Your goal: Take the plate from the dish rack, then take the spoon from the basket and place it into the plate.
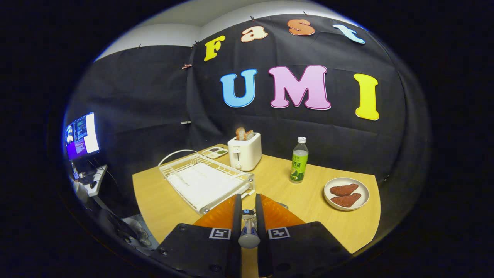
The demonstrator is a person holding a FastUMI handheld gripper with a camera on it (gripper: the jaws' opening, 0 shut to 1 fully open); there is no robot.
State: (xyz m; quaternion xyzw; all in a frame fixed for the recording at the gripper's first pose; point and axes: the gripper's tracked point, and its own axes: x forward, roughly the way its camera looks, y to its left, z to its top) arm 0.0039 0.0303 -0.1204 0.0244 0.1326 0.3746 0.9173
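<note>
Gripper view: spoon point(249, 231) clamped between tool point(247, 202) fingers.

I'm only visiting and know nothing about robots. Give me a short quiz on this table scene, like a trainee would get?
1. True or false: the bottle stands between the toaster and the plate.
2. What does the gripper hold between its fingers? A) a spoon B) a fork C) a cup
3. Fill in: the plate carries ___ pieces of reddish food.

Key: 1 true. 2 A, both fingers press on its handle. 3 two.
</note>
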